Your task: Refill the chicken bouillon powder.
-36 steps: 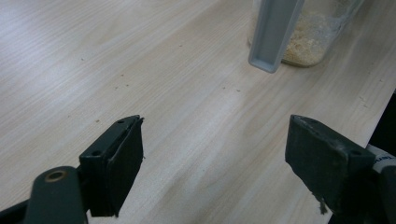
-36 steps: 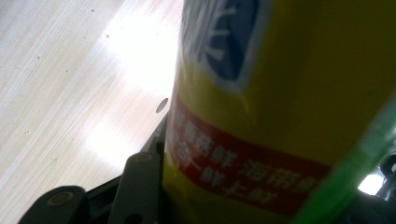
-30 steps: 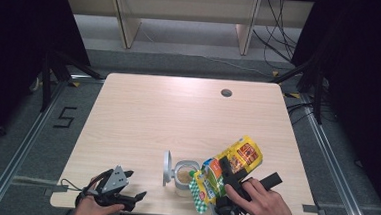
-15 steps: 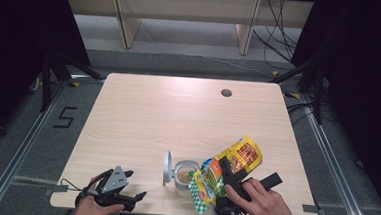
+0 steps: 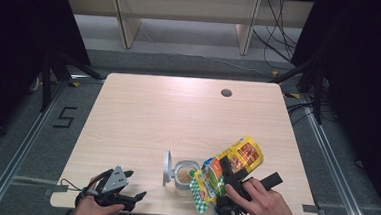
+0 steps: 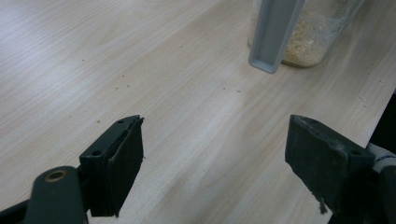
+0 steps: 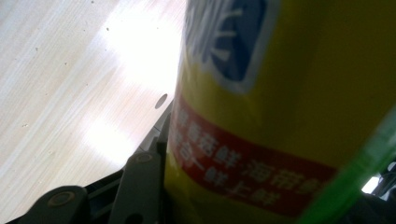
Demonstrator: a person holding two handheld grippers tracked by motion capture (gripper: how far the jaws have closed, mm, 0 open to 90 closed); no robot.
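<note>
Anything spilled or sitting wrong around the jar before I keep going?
A few small crumbs dot the table near the open jar, which holds a pale crumbly fill; they look like stray spill. The jar stands upright, its grey lid hanging open at its side. The right gripper holds the yellow bag tilted beside the jar. Nothing looks damaged.

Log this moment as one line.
right tongs: shut on yellow bag, tilted at open jar | left tongs: open, idle on table
</note>
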